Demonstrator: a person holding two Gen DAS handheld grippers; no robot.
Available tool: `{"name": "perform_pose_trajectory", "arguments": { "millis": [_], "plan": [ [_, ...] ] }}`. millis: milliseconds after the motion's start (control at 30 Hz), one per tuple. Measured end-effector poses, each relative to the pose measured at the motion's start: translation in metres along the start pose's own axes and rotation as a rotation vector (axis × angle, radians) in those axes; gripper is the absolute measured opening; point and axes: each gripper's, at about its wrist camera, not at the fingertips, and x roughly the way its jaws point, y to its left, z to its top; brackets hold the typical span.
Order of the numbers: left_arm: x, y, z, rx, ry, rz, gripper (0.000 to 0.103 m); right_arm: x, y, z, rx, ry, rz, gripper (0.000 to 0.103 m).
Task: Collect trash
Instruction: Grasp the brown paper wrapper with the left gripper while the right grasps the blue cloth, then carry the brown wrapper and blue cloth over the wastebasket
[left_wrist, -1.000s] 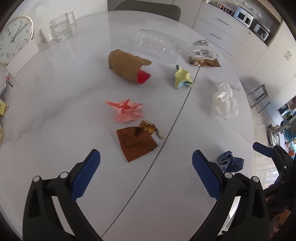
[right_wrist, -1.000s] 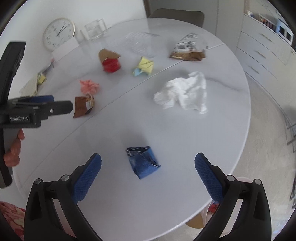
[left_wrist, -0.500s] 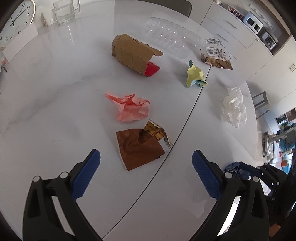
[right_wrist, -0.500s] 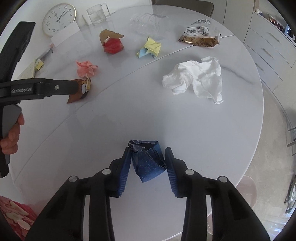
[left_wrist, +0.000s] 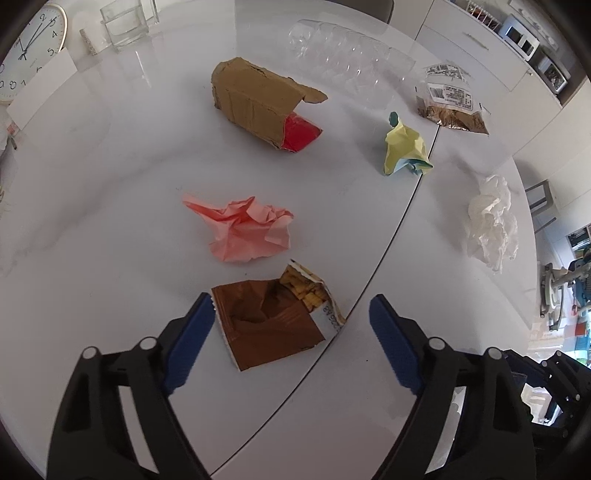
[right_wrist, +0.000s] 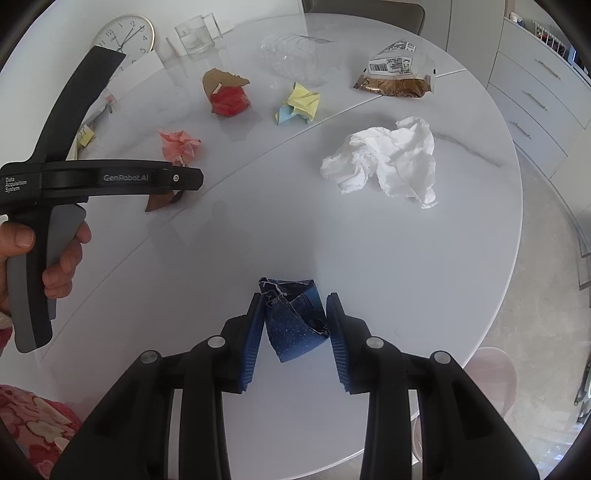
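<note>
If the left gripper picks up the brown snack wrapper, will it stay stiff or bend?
The brown snack wrapper looks like thin creased foil, so it probably bends and sags. Torn open and flat on the table, it is likely light and may slide when pushed.

Left gripper (left_wrist: 291, 325) closing, perhaps touching brown wrapper (left_wrist: 271, 328)

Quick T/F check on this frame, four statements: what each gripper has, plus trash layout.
1. The right gripper is clamped on the blue wrapper. True.
2. The left gripper holds the pink paper. False: its fingers have just been closing around the brown wrapper, not gripping yet.
3. The white tissue lies on the table. True.
4. The clear bottle stands upright. False: it lies on its side.
</note>
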Motion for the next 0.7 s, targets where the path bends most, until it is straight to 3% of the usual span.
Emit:
{"name": "perform_pose_trajectory", "arguments": {
  "millis": [167,333,533,700],
  "plan": [
    [0.002,-0.002,-0.002,0.005,0.012,0.007,0.066,-0.003,-0.002,-0.001,0.010,-0.008,0.002,0.035],
    [0.000,0.005,0.001,-0.010,0.015,-0.031,0.054,-0.008,-0.005,-0.002,0.016,-0.028,0.006,0.035],
    [-0.020,0.000,-0.005,0.019,-0.014,-0.031,0.053,-0.021,-0.015,-0.007,0.056,-0.056,0.012,0.035],
    [-0.050,-0.037,-0.009,0.105,-0.051,-0.055,0.053,-0.042,-0.038,-0.021,0.123,-0.095,-0.005,0.035]
  ]
}}
